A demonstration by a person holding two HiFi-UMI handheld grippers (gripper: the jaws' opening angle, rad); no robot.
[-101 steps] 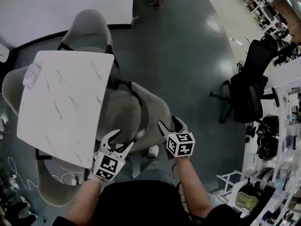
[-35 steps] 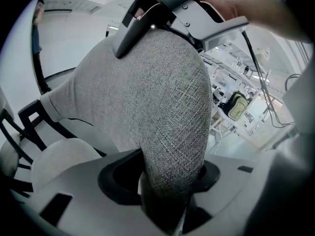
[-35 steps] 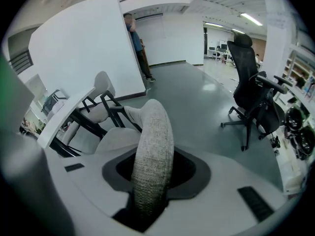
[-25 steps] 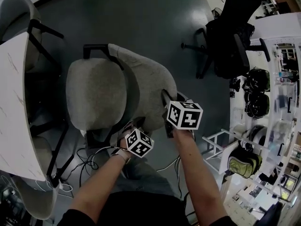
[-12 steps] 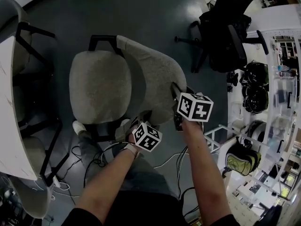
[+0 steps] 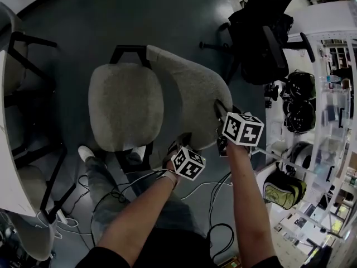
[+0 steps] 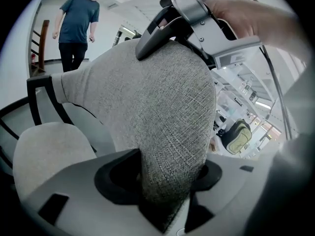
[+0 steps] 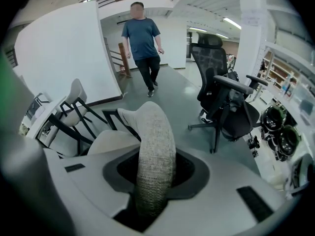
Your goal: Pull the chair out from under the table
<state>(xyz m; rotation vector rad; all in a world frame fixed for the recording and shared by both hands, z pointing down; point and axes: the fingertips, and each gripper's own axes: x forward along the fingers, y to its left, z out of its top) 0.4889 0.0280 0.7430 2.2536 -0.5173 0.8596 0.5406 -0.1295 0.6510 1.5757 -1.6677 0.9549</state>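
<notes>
Head view: the grey chair [image 6: 125,105] stands out on the dark floor [image 6: 167,15], its seat clear of the white table [image 6: 8,149], which shows only at the far left edge. The left gripper [image 6: 177,145] meets the near end of the curved backrest [image 6: 189,94]. The right gripper [image 6: 221,109] is on the same backrest further right. Cables [image 6: 128,191] trail over the floor near the person's shoe [image 6: 86,152], and a black office chair [image 6: 262,38] stands at the far right.

Left gripper view: the woven backrest [image 7: 162,112] fills the gap of the left gripper [image 7: 165,191]. Its jaws have just been opening and stand wide, yet the fabric is wedged between them and bears on both sides, so the hold is kept. Up top the right gripper [image 7: 157,33] bites the backrest's upper edge. The seat [image 7: 49,151] lies at the left, and a person [image 7: 76,23] stands far behind it.

Right gripper view: the right gripper [image 8: 155,191] has its jaws about half closed, clamped on the backrest's rounded rim [image 8: 155,146], which rises between them. Beyond it a person [image 8: 142,43] walks the aisle. The office chair [image 8: 224,92] is at the right, and another chair [image 8: 76,95] is at the left.
</notes>
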